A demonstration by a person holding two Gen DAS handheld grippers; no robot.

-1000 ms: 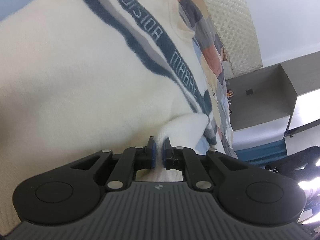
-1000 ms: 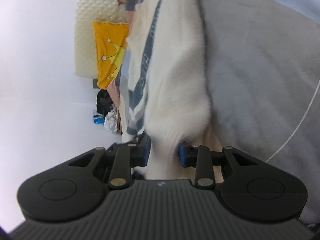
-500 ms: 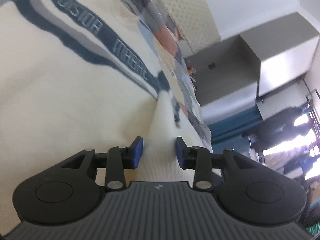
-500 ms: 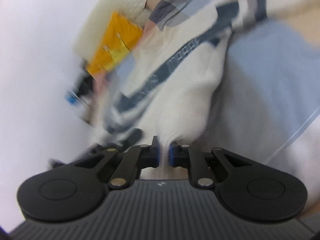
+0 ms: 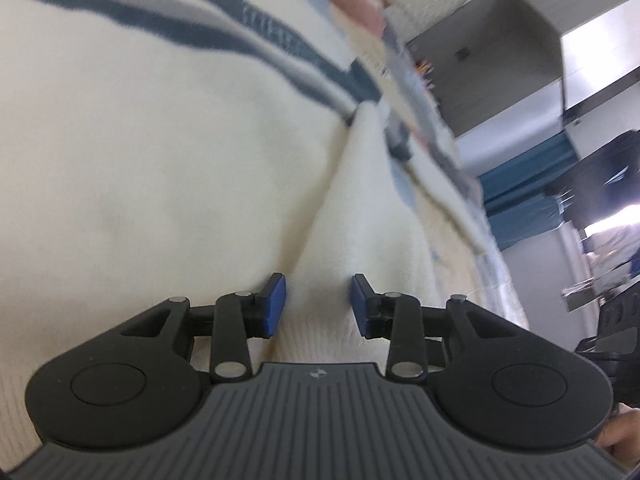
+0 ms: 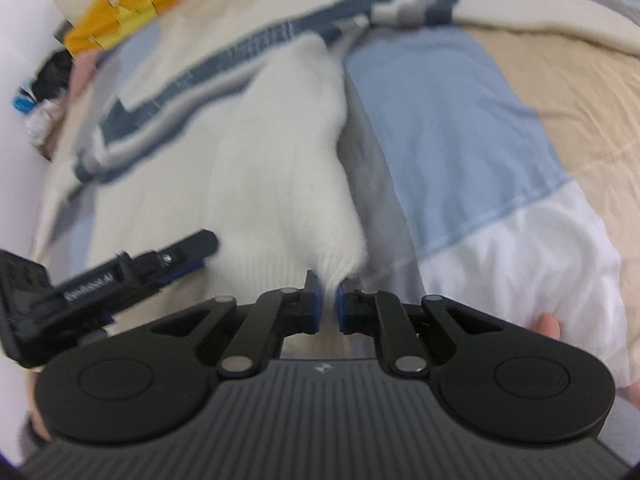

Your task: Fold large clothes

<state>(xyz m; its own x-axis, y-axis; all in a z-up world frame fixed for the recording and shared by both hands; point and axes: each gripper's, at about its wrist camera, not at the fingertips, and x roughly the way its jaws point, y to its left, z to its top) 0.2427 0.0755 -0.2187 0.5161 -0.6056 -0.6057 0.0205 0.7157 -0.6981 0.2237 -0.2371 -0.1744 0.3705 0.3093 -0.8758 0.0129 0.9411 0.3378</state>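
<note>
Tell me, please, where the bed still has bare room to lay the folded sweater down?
The free patch is right of the cream sweater: the blue and beige panels of the quilt, bordered by the sweater's outstretched sleeve above and white bedding below. The left is crowded: sweater body, left gripper, yellow cushion.

Cream knit sweater, fuzzy, with navy and grey stripes carrying blurred lettering toward 11 o'clock. It lies spread across my bed. The ribbed hem at 6 o'clock is bunched and lifted; a raised fold runs toward 12 o'clock.
</note>
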